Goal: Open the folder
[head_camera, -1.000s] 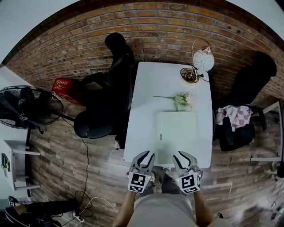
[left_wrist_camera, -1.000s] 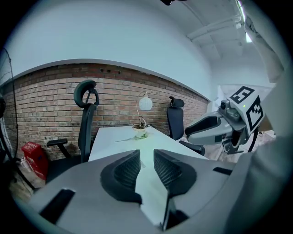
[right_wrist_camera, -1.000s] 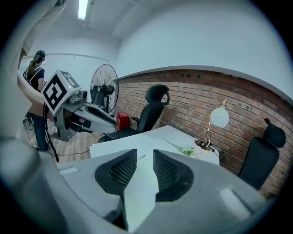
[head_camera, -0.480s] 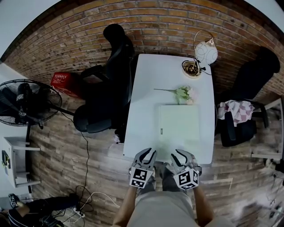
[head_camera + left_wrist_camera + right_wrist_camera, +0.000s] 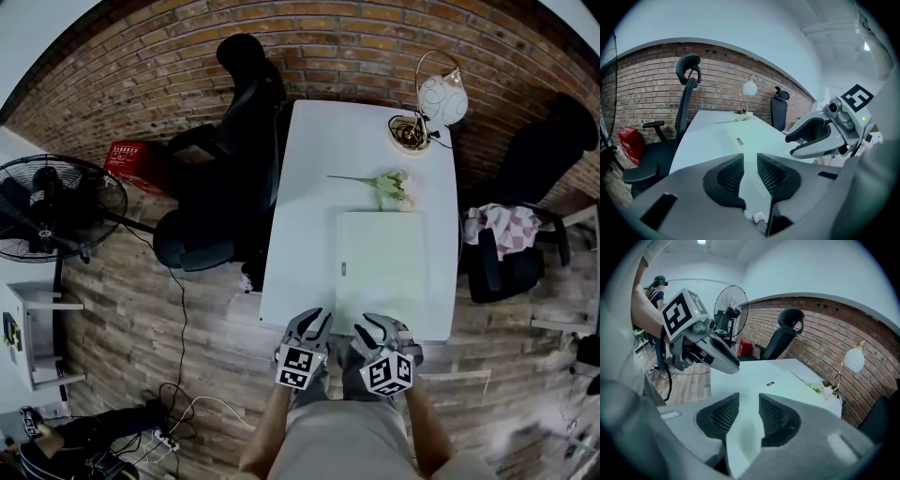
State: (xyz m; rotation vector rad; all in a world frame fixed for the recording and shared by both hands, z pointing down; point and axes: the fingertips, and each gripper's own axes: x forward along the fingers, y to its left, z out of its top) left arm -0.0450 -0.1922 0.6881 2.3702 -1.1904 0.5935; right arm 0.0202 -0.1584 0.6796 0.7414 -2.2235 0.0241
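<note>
Folder (image 5: 380,267): pale green, flat on the white worktop (image 5: 319,169), cover down and closed. A small dark tab (image 5: 342,270) sits on its left edge, which may be the clasp or the opening side. We cannot tell which from here.

Beyond the folder's far edge, almost touching it, lies a flower sprig (image 5: 386,187). Further beyond stands a lamp (image 5: 439,98). Nothing rests on the folder.

Left tool (image 5: 311,323): short of the folder's near left corner, at the worktop's near edge. Its jaws stand a little apart with only bare worktop seen through the gap, so it grips nothing.

Right tool (image 5: 380,328): short of the folder's near edge, beside the left tool. Its jaws are opening with nothing between them, and the folder shows through the gap further ahead.

Progress: we judge the task barely begun. Neither tool touches the folder, and no edge or corner is lifted.

Left to do: bring a tool to the cover's free edge, most likely by the tab, and get a jaw under or onto it. Then swing the cover over, perhaps with the other tool pinning the back sheet. The thin, flat cover may be hard to catch.
</note>
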